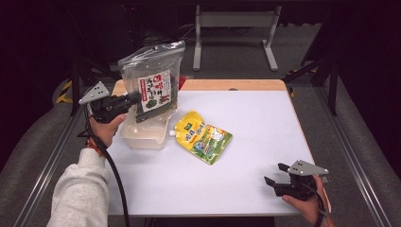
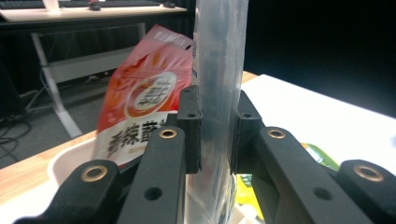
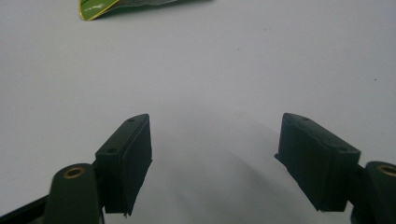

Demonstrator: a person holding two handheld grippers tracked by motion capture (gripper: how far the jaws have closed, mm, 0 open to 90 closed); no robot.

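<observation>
Left gripper (image 1: 134, 98) is clamping the clear seaweed bag (image 1: 153, 80) by its left edge, jaws nearly closed with only the thin plastic between the pads. The bag is hanging upright, bottom end sitting over the white plastic tub (image 1: 144, 135) at the table's (image 1: 246, 142) back-left. In the left gripper view the bag's edge (image 2: 215, 93) is running vertically between the pads, and a red-and-white snack pouch (image 2: 142, 98) is leaning in the tub behind it. Just right of the tub, a yellow-green pouch (image 1: 203, 136) is lying flat on the white tabletop, touching nothing else as far as I can tell. Right gripper (image 1: 275, 176) is resting low at the front-right corner, well apart from everything, jaws standing wide and holding nothing; its own view is showing bare tabletop (image 3: 219, 84) between the pads and a corner of the yellow-green pouch (image 3: 100, 8) at the top edge.
</observation>
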